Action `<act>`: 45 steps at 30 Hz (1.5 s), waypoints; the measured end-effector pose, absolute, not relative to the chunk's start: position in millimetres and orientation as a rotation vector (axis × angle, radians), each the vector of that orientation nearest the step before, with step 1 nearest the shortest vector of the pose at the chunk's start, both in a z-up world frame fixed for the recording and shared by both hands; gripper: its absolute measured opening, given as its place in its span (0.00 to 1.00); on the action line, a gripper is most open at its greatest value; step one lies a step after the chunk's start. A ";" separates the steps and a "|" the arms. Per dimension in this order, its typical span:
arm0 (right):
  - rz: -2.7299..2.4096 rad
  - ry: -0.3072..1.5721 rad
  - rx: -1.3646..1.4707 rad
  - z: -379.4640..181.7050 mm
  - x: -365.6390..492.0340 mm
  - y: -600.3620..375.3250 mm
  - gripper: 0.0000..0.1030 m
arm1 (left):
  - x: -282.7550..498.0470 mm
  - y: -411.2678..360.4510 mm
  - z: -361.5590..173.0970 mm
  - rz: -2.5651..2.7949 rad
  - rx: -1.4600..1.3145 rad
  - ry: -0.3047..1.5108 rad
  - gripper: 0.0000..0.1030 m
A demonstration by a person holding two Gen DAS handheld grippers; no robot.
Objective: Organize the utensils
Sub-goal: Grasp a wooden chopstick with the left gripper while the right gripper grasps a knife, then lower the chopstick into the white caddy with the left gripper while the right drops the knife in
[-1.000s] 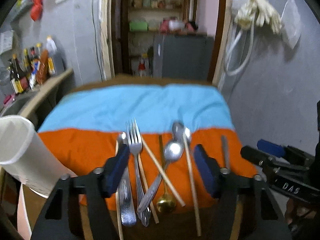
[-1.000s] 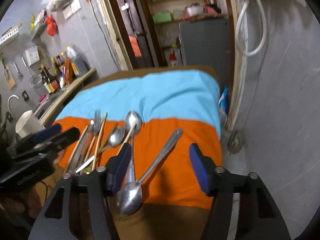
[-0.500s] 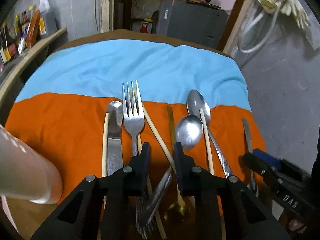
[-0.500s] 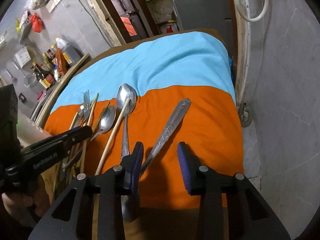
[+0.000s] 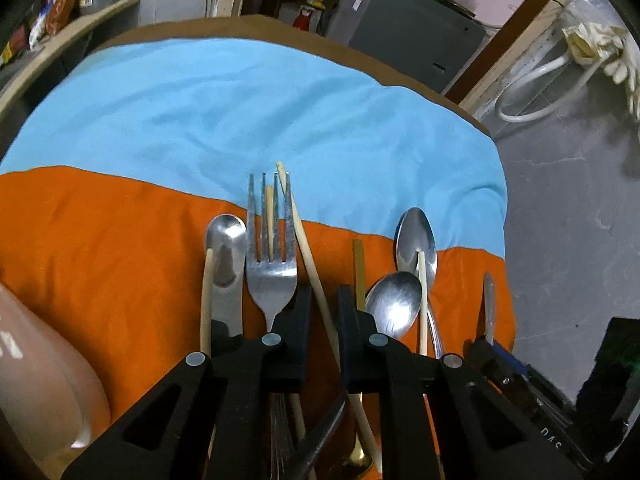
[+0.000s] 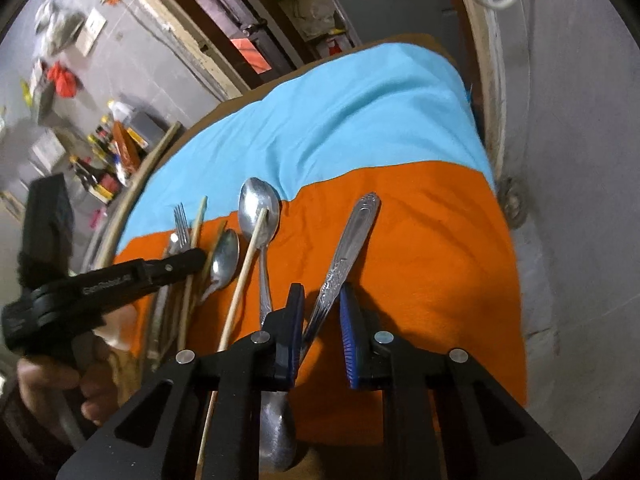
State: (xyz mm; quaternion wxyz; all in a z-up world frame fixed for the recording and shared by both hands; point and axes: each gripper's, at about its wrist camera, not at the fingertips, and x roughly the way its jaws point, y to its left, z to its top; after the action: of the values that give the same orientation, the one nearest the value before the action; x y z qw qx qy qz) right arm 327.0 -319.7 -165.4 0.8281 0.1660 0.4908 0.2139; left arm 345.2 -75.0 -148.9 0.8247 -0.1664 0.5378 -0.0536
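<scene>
While a pale cup [image 5: 36,380] stands at the far left edge, its inside hidden, the utensils lie in a row on the orange cloth [image 5: 100,248]: a knife [image 5: 226,256], a fork [image 5: 270,256], then two spoons [image 5: 394,300]. The left gripper [image 5: 323,312] has its jaws narrowed around a chopstick [image 5: 308,264] that crosses the fork. Further right, the right gripper [image 6: 320,312] straddles an ornate spoon handle [image 6: 352,240], a gap left on one side

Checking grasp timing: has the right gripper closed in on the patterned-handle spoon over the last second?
Yes. The right gripper has narrowed and dropped toward the orange cloth; its pads now flank the patterned-handle spoon, not visibly clamped.
</scene>
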 end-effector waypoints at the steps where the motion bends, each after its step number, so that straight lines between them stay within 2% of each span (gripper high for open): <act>1: 0.462 1.052 0.370 -166.1 330.0 -320.5 0.15 | 347.0 -72.6 -148.5 -0.115 -0.368 1.148 0.09; 6: 0.492 1.086 0.462 -171.0 340.9 -328.4 0.12 | 347.1 -61.3 -149.2 -0.135 -0.402 1.152 0.04; 8: 0.484 1.095 0.471 -171.5 340.8 -327.7 0.08 | 344.1 -57.9 -148.0 -0.140 -0.404 1.151 0.02; 12: 0.488 1.086 0.540 -171.3 335.3 -332.4 0.04 | 328.3 -59.2 -138.4 -0.173 -0.397 1.086 0.02; 17: 0.512 1.005 0.554 -154.2 314.9 -327.2 0.01 | 295.0 -64.8 -111.4 -0.226 -0.354 0.954 0.02; 29: 0.504 0.762 0.443 -84.5 255.6 -299.3 0.00 | 227.2 -72.7 -49.0 -0.289 -0.276 0.680 0.02; 37: 0.499 0.586 0.397 -17.7 229.2 -248.0 0.00 | 204.1 -16.7 11.6 -0.340 -0.288 0.528 0.02; 41: 0.542 0.510 0.394 12.1 224.1 -210.4 0.00 | 195.8 39.1 44.8 -0.318 -0.322 0.431 0.02; 45: 0.600 0.460 0.401 30.1 222.0 -172.7 0.00 | 197.7 103.3 55.2 -0.242 -0.382 0.356 0.02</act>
State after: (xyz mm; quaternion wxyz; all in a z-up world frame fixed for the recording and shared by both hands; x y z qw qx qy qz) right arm 222.0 -172.7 30.1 0.9099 0.1943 0.2229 0.2910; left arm 197.7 103.3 55.2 0.9589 -0.1885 0.1756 -0.1192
